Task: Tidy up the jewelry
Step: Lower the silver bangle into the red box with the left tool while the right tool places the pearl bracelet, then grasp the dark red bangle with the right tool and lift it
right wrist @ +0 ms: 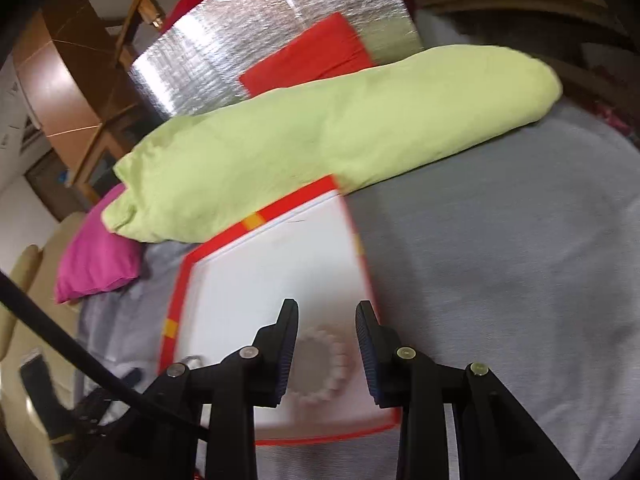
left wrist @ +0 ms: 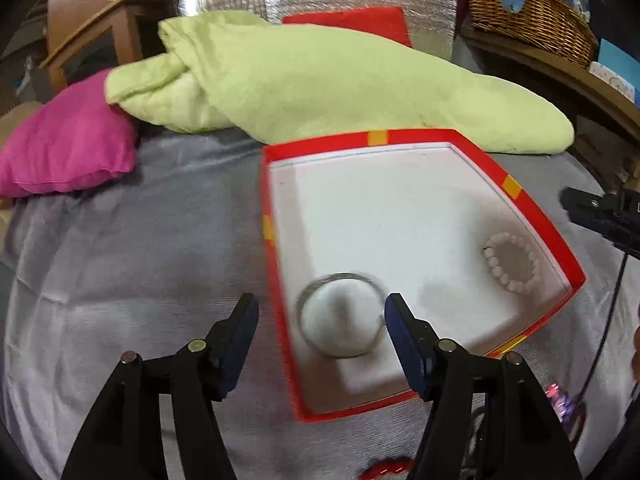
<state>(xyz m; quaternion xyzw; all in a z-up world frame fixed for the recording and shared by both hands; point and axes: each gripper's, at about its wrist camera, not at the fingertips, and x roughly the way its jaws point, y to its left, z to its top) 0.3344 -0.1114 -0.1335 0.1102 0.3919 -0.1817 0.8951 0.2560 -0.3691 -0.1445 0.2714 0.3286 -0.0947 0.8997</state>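
A red-rimmed box with a white inside [left wrist: 516, 192] lies on a grey cloth. In it lie a thin silver bangle [left wrist: 340, 278] near the front left and a white bead bracelet [left wrist: 514, 264] at the right. My left gripper [left wrist: 322, 312] is open and empty, hovering over the bangle. In the right wrist view my right gripper [right wrist: 327, 320] is open and empty above the bead bracelet [right wrist: 324, 364], over the box [right wrist: 256, 220]. The right gripper's tip shows at the left view's right edge [left wrist: 592, 212].
A light green towel [left wrist: 320, 80] lies rolled behind the box, a pink cushion [left wrist: 68, 144] at the left, a red pad [left wrist: 360, 20] against a silver foil backing. A wicker basket [left wrist: 528, 12] stands back right. Red [left wrist: 386, 470] and pink [left wrist: 560, 400] jewelry pieces lie near the front edge.
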